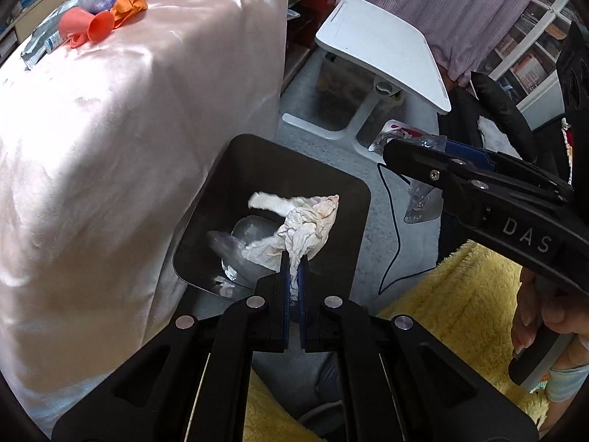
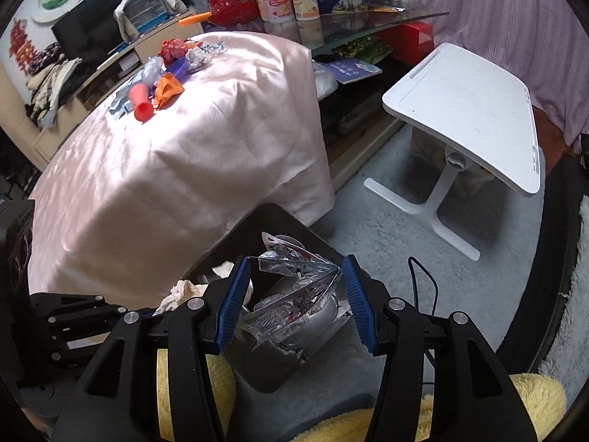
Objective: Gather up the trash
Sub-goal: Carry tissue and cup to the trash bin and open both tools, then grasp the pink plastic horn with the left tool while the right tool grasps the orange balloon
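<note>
My left gripper (image 1: 293, 258) is shut on a crumpled white tissue (image 1: 305, 221), which hangs over the open black bin (image 1: 294, 162). Clear plastic lies at the bottom of the bin. My right gripper (image 2: 294, 263) holds a crushed clear plastic package (image 2: 291, 294) between its blue pads, above the right part of the bin (image 2: 272, 221). In the left wrist view the right gripper (image 1: 395, 154) comes in from the right, with the package (image 1: 423, 202) dangling beside the bin. A pile of trash (image 2: 162, 81) in several colours lies on the pink-covered table (image 2: 184, 154).
A white side table (image 2: 467, 110) stands on the pale carpet to the right. A black cable (image 1: 395, 221) runs beside the bin. A yellow fluffy blanket (image 1: 460, 294) lies close below. A glass shelf (image 2: 368, 24) with jars and packets is behind the pink table.
</note>
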Tool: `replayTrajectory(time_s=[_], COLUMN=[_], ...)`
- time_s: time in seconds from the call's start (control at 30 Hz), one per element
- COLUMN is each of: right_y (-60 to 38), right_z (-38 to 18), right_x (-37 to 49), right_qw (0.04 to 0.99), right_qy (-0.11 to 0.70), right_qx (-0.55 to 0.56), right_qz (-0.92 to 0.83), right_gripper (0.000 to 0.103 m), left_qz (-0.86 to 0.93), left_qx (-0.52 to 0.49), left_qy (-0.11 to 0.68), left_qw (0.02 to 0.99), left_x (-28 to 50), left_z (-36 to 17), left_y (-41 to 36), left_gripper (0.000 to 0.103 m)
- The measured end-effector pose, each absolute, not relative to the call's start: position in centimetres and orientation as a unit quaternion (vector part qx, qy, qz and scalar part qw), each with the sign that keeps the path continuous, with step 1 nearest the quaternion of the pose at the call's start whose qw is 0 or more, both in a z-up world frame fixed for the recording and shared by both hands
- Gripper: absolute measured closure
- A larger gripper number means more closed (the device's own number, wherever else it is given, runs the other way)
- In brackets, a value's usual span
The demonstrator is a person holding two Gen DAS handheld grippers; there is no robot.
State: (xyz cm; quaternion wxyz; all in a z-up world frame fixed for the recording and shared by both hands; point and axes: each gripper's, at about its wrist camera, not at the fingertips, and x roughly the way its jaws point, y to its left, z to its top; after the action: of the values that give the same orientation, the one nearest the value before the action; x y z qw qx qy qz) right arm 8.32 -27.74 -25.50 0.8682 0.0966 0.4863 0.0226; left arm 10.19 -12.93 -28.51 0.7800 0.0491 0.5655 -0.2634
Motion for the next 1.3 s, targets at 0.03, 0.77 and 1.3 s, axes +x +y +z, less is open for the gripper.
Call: replayTrajectory(time_s=[0.03,0.77,1.3], right_y=[-27.7,-27.8,-29.0], right_z=[-25.7,-25.6,-22.5], right_x=[8.5,10.0,10.5], right_qw=[0.866,0.865,0.887], right_qy=[0.489,0.49,0.452], right_qx=[0.097,0.106,0.091], right_qz=[0.024,0.018,-0.028], right_gripper=[0.05,0.045,0.007], left_qz=[-0.262,-0.241,-0.191], left_qx=[0.048,0.055,0.043], left_qy=[0.567,0.563,0.498], left_qw=[0.779,0.789,0.845], left_x=[10.4,11.2,11.8], left_z=[-28.7,-28.2,-22.2], left_y=[-12.9,-12.6,-6.6], left_gripper=[0.101,0.055,0.016])
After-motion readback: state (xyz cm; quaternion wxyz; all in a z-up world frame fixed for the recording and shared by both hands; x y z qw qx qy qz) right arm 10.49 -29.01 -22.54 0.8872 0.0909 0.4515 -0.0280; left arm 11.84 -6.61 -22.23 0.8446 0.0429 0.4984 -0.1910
